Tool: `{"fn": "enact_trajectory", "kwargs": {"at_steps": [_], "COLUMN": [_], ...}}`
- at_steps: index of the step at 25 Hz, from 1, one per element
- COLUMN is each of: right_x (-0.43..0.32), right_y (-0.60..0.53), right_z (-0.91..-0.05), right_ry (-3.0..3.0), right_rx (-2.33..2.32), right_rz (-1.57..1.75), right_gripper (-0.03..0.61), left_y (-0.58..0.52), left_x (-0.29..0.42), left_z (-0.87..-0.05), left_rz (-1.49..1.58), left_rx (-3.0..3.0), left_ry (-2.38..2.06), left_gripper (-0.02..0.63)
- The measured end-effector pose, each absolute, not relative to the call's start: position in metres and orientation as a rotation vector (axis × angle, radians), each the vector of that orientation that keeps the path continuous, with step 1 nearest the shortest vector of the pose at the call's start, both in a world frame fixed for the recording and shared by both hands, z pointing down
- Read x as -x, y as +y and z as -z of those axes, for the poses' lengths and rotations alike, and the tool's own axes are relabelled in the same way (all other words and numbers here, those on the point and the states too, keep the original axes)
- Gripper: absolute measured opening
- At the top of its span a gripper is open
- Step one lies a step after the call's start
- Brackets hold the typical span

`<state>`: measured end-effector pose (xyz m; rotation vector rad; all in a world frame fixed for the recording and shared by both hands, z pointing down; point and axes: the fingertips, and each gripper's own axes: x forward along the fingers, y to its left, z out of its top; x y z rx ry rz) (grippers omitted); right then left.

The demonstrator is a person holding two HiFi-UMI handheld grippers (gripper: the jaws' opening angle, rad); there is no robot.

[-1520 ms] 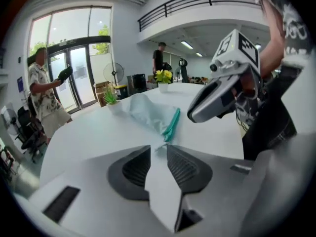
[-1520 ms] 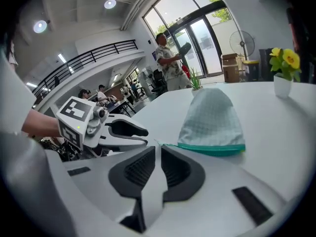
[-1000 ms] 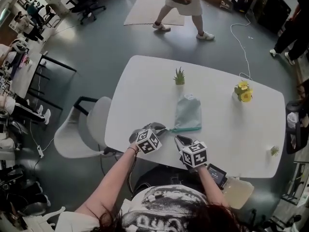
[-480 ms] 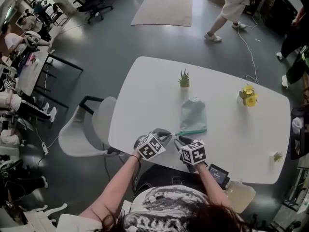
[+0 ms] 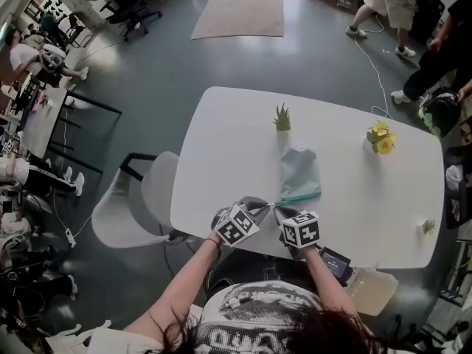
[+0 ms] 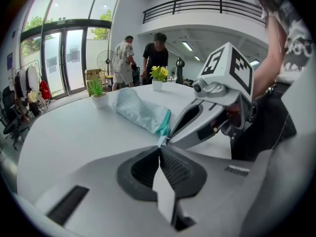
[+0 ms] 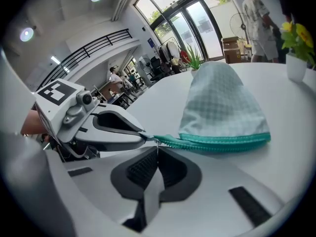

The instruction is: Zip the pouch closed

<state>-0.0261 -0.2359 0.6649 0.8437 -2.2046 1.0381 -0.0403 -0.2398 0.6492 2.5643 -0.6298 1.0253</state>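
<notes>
Head view, pouch: lies flat on the worktop, at 1 o'clock from the two tools.
Head view, zip: the teal edge nearest the person. Its long axis runs 9 to 3 o'clock, with the 9 o'clock end at the tool tips.
Head view, tools: left tool and right tool meet tip to tip at that end, so neither is nearer.
Left gripper view, left tool: jaws together, pinching the pouch at its zip-end corner. The body stretches off to 11 o'clock.
Left gripper view, right tool: comes in from 2 o'clock, its tip at the same spot.
Right gripper view, right tool: jaws have just been closing and are now together on what looks like the zip pull.
Right gripper view, zip: leads from the jaws to 3 o'clock. The pull should likely travel that way while the left tool anchors the end.
</notes>
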Motion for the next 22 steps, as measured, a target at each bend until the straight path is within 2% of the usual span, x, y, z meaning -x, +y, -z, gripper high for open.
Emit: {"fn": "enact_trajectory", "kwargs": {"at_steps": [6,22], "right_x": [0.028,0.014], "right_y": [-0.229,-0.213], "right_z": [-0.664,-0.661], "right_ry": [-2.146,-2.060], "right_rx": [-0.854,-1.001], "right_rz": [-0.899,-0.955], "right_gripper": [-0.005,-0.005], "left_y": [-0.236,-0.214], "left_x": [0.041,0.031], "left_z": [-0.650,-0.648], "left_rz": [-1.065,-1.151], "left_rx": [-2.625,-2.747], "left_ry": [-0.567,-0.312], "left_gripper": [0.015,0.012]}}
